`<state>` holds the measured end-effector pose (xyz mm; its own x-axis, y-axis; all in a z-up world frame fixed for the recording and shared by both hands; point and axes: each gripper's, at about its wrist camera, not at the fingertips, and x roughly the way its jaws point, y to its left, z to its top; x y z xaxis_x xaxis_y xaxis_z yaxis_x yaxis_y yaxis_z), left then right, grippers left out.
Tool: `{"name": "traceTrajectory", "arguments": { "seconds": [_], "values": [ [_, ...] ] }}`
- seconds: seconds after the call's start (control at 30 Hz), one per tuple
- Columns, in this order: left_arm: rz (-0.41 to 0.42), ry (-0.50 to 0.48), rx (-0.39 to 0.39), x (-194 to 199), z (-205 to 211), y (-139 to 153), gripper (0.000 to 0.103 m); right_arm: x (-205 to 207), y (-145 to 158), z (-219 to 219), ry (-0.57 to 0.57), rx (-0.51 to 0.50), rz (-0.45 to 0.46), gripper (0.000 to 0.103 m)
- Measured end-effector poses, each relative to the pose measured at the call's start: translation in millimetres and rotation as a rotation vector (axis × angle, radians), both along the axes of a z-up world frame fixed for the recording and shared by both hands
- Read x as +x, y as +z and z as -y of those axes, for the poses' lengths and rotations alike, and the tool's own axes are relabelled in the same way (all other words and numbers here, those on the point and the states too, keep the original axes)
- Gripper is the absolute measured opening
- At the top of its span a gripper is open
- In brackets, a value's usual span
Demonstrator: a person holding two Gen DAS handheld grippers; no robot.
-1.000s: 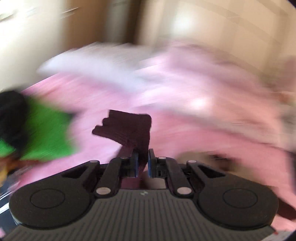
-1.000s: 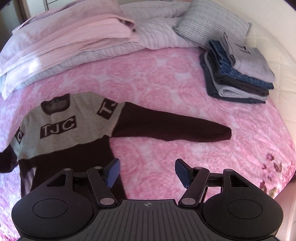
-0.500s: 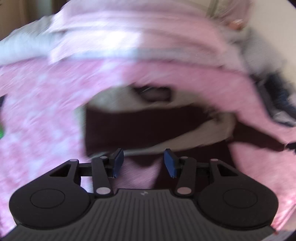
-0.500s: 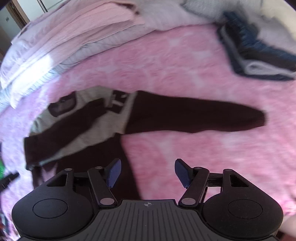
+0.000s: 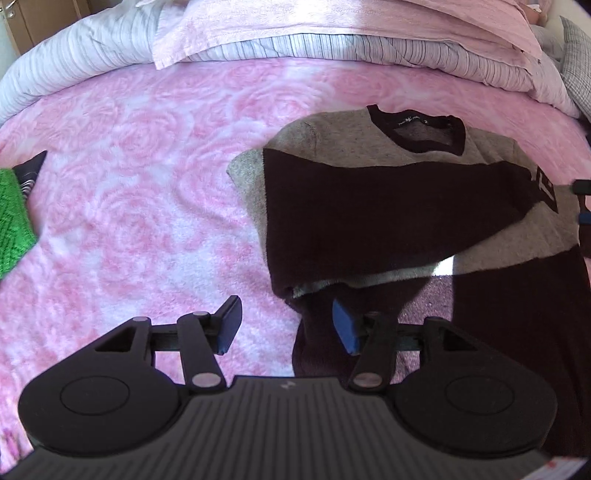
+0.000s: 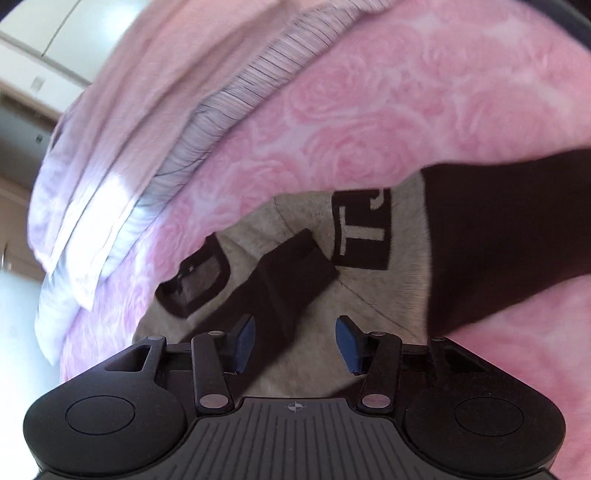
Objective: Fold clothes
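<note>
A grey sweater (image 5: pixel 369 136) with dark maroon sleeves lies flat on the pink rose bedspread (image 5: pixel 129 166). One sleeve (image 5: pixel 369 206) is folded across its chest. My left gripper (image 5: pixel 286 325) hovers low over the sweater's lower left corner. Its jaws are opening; the dark hem lies under the right finger, and neither pad presses on it. My right gripper (image 6: pixel 295 343) is close above the chest, just short of the folded sleeve's cuff (image 6: pixel 295 273) and the lettered patch (image 6: pixel 362 236). Its jaws are closing with the sleeve passing beneath them, not gripped. The other sleeve (image 6: pixel 498 240) stretches out to the right.
Folded pink and striped bedding (image 5: pixel 332 29) is piled along the far side of the bed. A green garment (image 5: pixel 11 221) and a dark striped item (image 5: pixel 31 173) lie at the left edge. A checked pillow (image 5: pixel 576 55) sits at the far right.
The left gripper let go of the dark sleeve, which now lies across the chest, and dropped to the sweater's lower corner. The right gripper came down over the chest, rolled, and its jaws narrowed.
</note>
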<state>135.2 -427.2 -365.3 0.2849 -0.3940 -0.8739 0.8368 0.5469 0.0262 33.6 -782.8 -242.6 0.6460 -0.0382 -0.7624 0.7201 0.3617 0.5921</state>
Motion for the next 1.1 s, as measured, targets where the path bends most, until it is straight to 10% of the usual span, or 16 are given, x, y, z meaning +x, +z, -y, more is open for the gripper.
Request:
{"name": "traceTrajectory", "arguments": {
  "seconds": [0.13, 0.2, 0.23, 0.43, 0.67, 0.87, 1.1],
  "values": [
    [0.032, -0.076, 0.019, -0.8, 13.9, -8.8, 0.049, 19.7, -28.0, 8.6, -0.059, 0.052, -0.027, 0.04],
    [0.057, -0.115, 0.026, -1.4, 20.7, -12.3, 0.047, 21.8, -37.5, 12.1, -0.08, 0.088, -0.013, 0.003],
    [0.07, -0.132, 0.032, -1.5, 23.8, -13.4, 0.044, 23.3, -36.8, 11.9, -0.077, 0.081, -0.011, 0.001],
    [0.199, -0.288, 0.064, -6.5, 30.2, -13.3, 0.006, -0.2, 27.7, -10.5, 0.027, -0.205, 0.021, 0.0],
    [0.158, -0.385, 0.074, -4.8, 28.1, -7.5, 0.007, -14.5, -24.8, 2.7, 0.054, -0.066, -0.253, 0.004],
    [0.066, -0.323, 0.09, -2.4, 24.5, 3.0, 0.018, -46.9, 2.0, 12.7, -0.028, -0.058, -0.166, 0.024],
    [-0.044, -0.081, 0.032, 3.8, 15.4, 28.8, 0.025, -195.1, 1.7, 68.4, -0.48, 0.035, -0.139, 0.026]
  ]
}}
